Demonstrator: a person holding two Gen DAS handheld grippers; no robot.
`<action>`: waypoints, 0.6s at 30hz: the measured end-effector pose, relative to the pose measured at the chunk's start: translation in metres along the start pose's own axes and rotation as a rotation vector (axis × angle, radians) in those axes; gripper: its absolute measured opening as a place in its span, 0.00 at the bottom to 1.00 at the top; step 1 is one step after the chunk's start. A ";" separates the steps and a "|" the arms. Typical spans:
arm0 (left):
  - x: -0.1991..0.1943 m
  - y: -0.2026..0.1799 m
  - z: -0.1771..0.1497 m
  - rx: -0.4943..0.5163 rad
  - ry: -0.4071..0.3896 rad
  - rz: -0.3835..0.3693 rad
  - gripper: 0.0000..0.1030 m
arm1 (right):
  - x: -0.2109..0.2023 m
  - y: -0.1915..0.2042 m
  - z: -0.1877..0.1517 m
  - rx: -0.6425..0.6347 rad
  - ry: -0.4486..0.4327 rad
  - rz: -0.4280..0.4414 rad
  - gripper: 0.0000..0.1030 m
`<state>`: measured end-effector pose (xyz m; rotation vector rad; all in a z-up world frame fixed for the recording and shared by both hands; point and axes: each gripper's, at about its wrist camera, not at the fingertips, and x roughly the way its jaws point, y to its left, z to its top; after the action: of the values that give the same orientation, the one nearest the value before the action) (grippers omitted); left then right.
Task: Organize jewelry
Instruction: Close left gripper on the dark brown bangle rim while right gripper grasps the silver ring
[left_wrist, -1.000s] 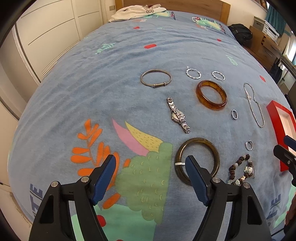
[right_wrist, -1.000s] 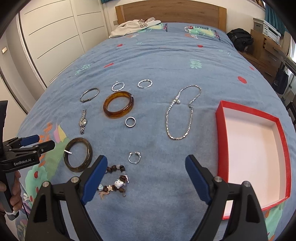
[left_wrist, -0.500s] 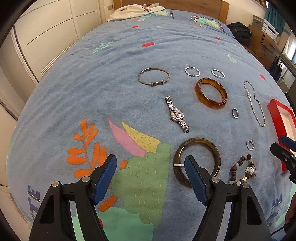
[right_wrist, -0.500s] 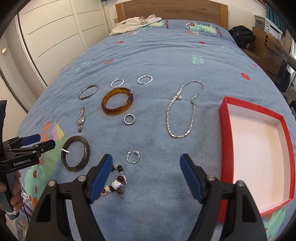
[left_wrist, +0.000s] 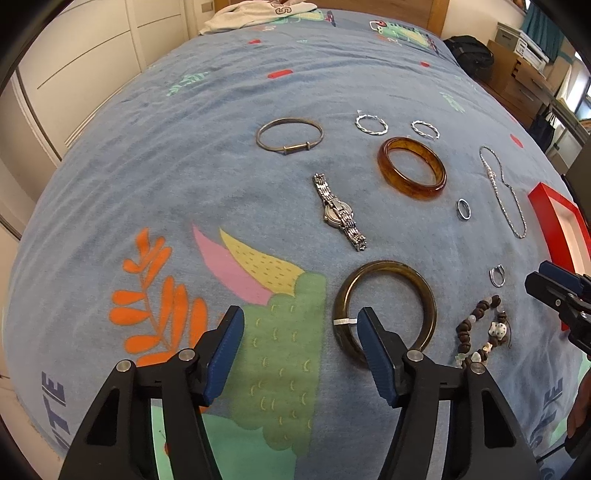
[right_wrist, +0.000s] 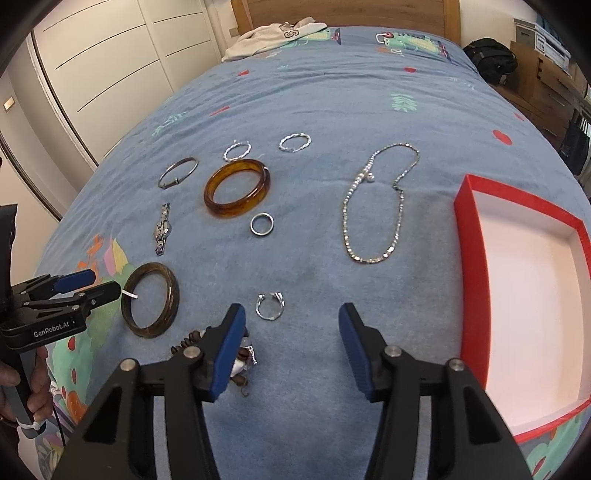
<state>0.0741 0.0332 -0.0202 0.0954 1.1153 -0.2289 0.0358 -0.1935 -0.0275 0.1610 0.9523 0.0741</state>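
Jewelry lies spread on a blue bedspread. My left gripper (left_wrist: 299, 325) is open and empty, its right finger over the near rim of a dark brown bangle (left_wrist: 386, 308), which also shows in the right wrist view (right_wrist: 149, 299). My right gripper (right_wrist: 291, 321) is open and empty, just short of a small silver ring (right_wrist: 270, 305), its left finger over a beaded bracelet (right_wrist: 242, 360). Farther off lie an amber bangle (right_wrist: 237, 188), a silver watch (left_wrist: 339, 212), a plain ring (right_wrist: 262, 223), a silver chain necklace (right_wrist: 373, 206) and a thin metal bangle (left_wrist: 289, 133). A red box (right_wrist: 517, 295) with a white inside is empty at the right.
Two small twisted silver hoops (right_wrist: 237, 150) (right_wrist: 294, 142) lie beyond the amber bangle. A white garment (right_wrist: 277, 35) lies by the wooden headboard. White wardrobe doors (right_wrist: 110, 62) stand left of the bed. A black bag (right_wrist: 489, 59) and drawers are at the far right.
Both grippers have narrowed their openings and moved forward and lower. The left one now reaches the dark bangle's rim. The right one has come up to the small silver ring.
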 end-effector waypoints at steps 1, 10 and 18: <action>0.001 -0.001 0.000 0.001 0.003 -0.003 0.58 | 0.002 0.000 0.000 -0.001 0.004 0.003 0.48; 0.017 -0.006 -0.001 0.016 0.038 -0.028 0.46 | 0.017 -0.004 0.001 0.008 0.026 0.018 0.44; 0.024 -0.013 0.001 0.031 0.043 -0.033 0.42 | 0.030 -0.002 0.004 0.009 0.042 0.043 0.34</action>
<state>0.0821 0.0172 -0.0411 0.1106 1.1567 -0.2747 0.0558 -0.1919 -0.0496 0.1886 0.9912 0.1129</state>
